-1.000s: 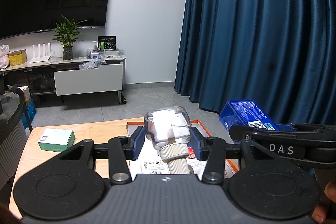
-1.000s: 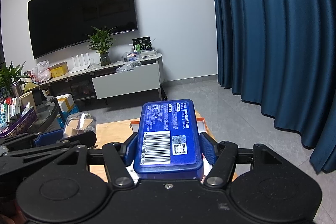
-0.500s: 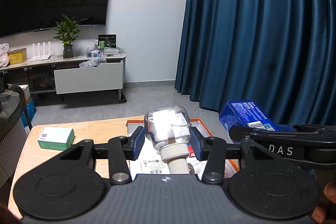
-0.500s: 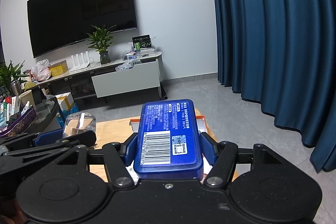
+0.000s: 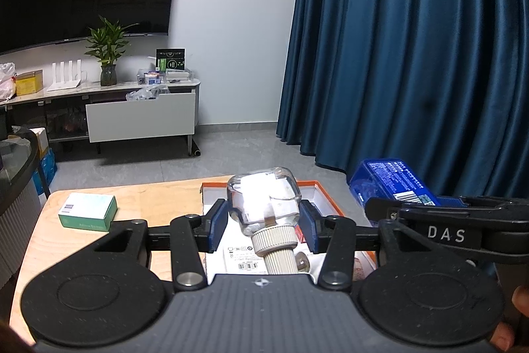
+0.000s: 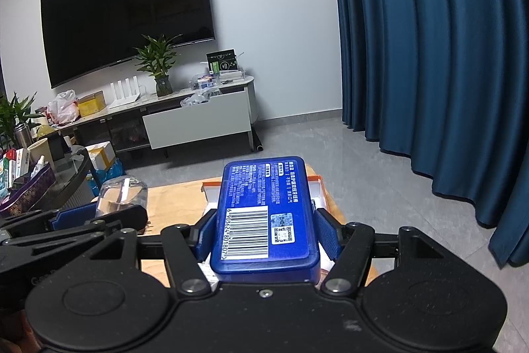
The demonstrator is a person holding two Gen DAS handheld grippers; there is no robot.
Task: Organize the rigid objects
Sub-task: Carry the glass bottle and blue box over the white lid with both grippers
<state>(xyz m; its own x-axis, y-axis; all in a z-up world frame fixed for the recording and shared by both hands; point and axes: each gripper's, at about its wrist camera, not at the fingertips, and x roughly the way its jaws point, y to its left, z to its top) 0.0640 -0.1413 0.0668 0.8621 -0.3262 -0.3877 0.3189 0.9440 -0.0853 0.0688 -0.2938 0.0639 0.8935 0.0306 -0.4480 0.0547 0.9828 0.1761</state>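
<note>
A clear glass bottle (image 5: 264, 204) with a ribbed white cap lies between the blue pads of my left gripper (image 5: 264, 222), which is shut on it above the orange-rimmed box (image 5: 325, 191). In the right wrist view a blue flat case (image 6: 266, 210) with a barcode label sits clamped in my right gripper (image 6: 267, 232), held over the same orange-rimmed box (image 6: 315, 179). The blue case (image 5: 393, 184) also shows at the right of the left wrist view, and the bottle (image 6: 120, 196) at the left of the right wrist view. Both grippers hang side by side above the wooden table (image 5: 148, 200).
A green and white carton (image 5: 87, 215) lies on the table's left part. The orange-rimmed box holds papers and small items. Beyond the table are grey floor, a TV cabinet (image 5: 139, 114) with a plant, and blue curtains (image 5: 413, 55) at the right.
</note>
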